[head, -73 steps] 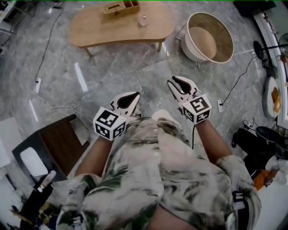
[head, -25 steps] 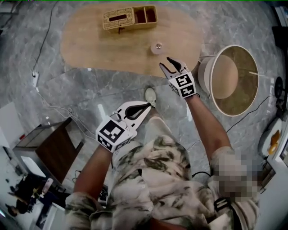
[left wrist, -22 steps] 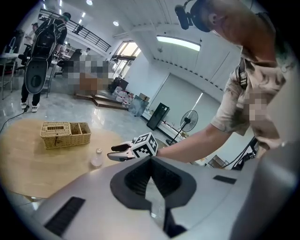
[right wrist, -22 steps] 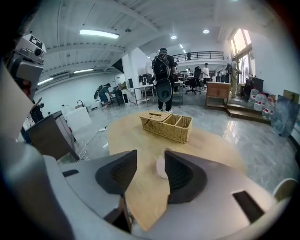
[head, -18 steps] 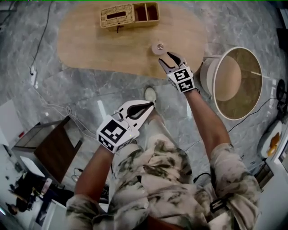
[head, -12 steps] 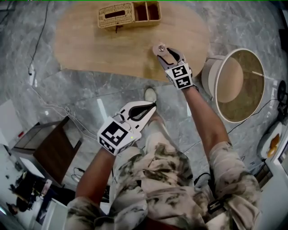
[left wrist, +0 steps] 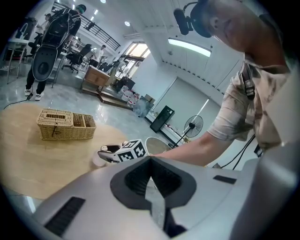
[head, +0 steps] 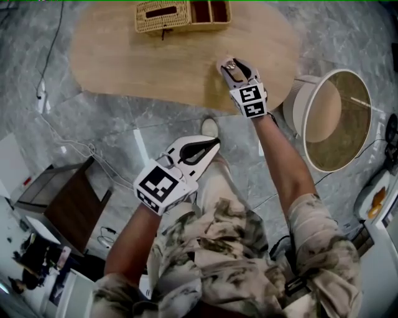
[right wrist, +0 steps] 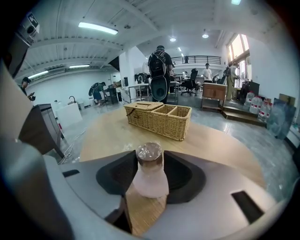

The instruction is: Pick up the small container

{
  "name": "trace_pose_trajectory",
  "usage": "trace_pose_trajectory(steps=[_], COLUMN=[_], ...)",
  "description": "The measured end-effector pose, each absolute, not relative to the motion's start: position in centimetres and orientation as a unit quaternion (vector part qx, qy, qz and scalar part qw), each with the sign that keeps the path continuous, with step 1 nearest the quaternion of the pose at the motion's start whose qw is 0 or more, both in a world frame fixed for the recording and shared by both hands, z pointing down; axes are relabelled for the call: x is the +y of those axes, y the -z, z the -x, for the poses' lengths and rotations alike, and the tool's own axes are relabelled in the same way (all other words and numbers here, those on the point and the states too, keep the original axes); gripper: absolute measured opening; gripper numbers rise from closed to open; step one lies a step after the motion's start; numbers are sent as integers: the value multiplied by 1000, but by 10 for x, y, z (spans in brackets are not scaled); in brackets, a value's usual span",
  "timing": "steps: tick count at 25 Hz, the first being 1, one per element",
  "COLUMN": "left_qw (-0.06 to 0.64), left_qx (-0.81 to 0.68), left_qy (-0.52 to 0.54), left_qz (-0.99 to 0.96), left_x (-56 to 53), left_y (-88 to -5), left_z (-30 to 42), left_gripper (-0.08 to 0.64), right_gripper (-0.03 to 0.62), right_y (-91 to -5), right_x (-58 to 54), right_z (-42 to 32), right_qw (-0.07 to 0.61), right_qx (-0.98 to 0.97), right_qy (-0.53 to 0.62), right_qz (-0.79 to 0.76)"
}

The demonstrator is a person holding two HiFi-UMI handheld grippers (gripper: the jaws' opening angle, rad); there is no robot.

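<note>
The small container (head: pixel 229 64), a pale flared jar with a shiny round lid, stands near the right edge of the oval wooden table (head: pixel 143 62). My right gripper (head: pixel 235 66) reaches over it, jaws either side and closing in on it. In the right gripper view the container (right wrist: pixel 150 173) stands upright on the wood between the jaws of the right gripper (right wrist: pixel 149 185), its flared base close to both. My left gripper (head: pixel 210 143) hangs shut and empty above the floor, well short of the table; the left gripper (left wrist: pixel 151 161) shows its tips together.
A wicker basket (head: pixel 182 13) with compartments sits at the table's far edge. A round white-rimmed tub (head: pixel 326 118) stands on the floor right of the table. A dark side table (head: pixel 68 202) is at lower left. Cables (head: pixel 74 149) run over the marble floor.
My right gripper moved forward over the table's edge until its jaws came round the small container. The left gripper stayed low and shut.
</note>
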State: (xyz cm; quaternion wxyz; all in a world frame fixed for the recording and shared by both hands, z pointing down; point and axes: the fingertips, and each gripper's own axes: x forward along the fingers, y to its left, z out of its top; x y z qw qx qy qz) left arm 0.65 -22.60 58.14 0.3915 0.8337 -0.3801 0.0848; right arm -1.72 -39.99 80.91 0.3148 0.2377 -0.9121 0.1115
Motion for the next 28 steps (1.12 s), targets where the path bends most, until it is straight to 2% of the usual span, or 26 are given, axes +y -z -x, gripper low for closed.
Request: trace_pose_trajectory(steps=[9, 18, 28], left_qw=[400, 398, 386], left_qx=[-386, -394, -400], left_qy=[-82, -76, -73], left_qz=[-827, -825, -828], left_x=[-220, -205, -176], left_y=[-589, -585, -577], left_z=[1, 15, 28], left_gripper=[21, 21, 21], right_gripper=[163, 160, 158], right_y=[-812, -808, -770], right_x=[-401, -398, -385], right_z=[20, 22, 31], right_qw=[307, 318, 300], right_qx=[-912, -906, -908], right_qy=[-103, -117, -124], right_qz=[-253, -255, -263])
